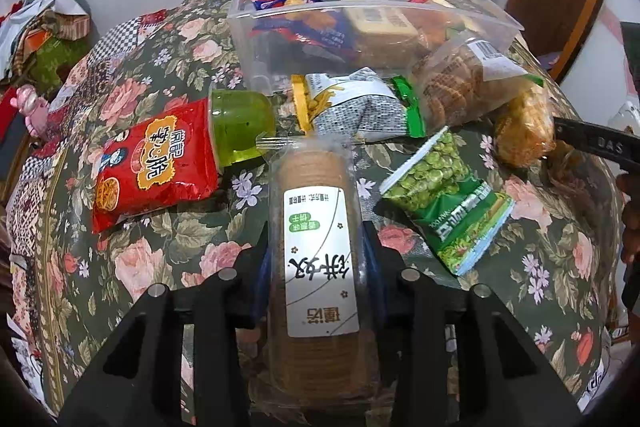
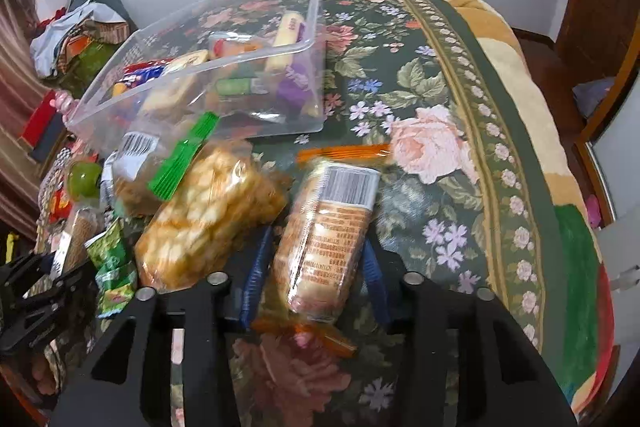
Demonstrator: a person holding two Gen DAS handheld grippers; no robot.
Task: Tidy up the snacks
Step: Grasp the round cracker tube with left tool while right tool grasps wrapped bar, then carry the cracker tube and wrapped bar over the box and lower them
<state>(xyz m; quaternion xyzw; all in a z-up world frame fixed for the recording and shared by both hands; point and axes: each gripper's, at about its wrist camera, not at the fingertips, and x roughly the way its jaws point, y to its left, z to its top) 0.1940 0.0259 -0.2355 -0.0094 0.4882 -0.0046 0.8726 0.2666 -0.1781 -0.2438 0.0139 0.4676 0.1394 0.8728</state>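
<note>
Left wrist view shows the left gripper (image 1: 316, 255) with its jaws clamped on a clear-wrapped stack of round biscuits (image 1: 314, 227), the blue pads pressing both sides of the pack, whose white label faces up. The pack lies lengthwise on a floral bedspread (image 1: 152, 259) covering a bed. Left of it sits a red snack bag (image 1: 156, 165), touching a green plastic capsule (image 1: 240, 125). To the right lies a green pea packet (image 1: 448, 199), and beyond the biscuits a grey-and-white pouch (image 1: 356, 111) with yellow and green ends. A clear plastic bin (image 1: 256, 39) stands further back, already holding several packets, and a bag of waffle-patterned crackers (image 1: 460, 83) leans against its front wall. Right wrist view shows the right gripper (image 2: 316, 255) closed on an orange-sealed pack of wafers (image 2: 328, 227) with a barcode label, pads touching both sides; the pack is blurred. Just left of it lies a clear bag of golden puffed snacks (image 2: 208, 219), touching a bag with a green seal strip (image 2: 184, 155). The bin appears tilted behind them at upper left. At the lower left edge of this view the left gripper shows with the biscuit stack between its jaws, and the pea packet lies near it.
</note>
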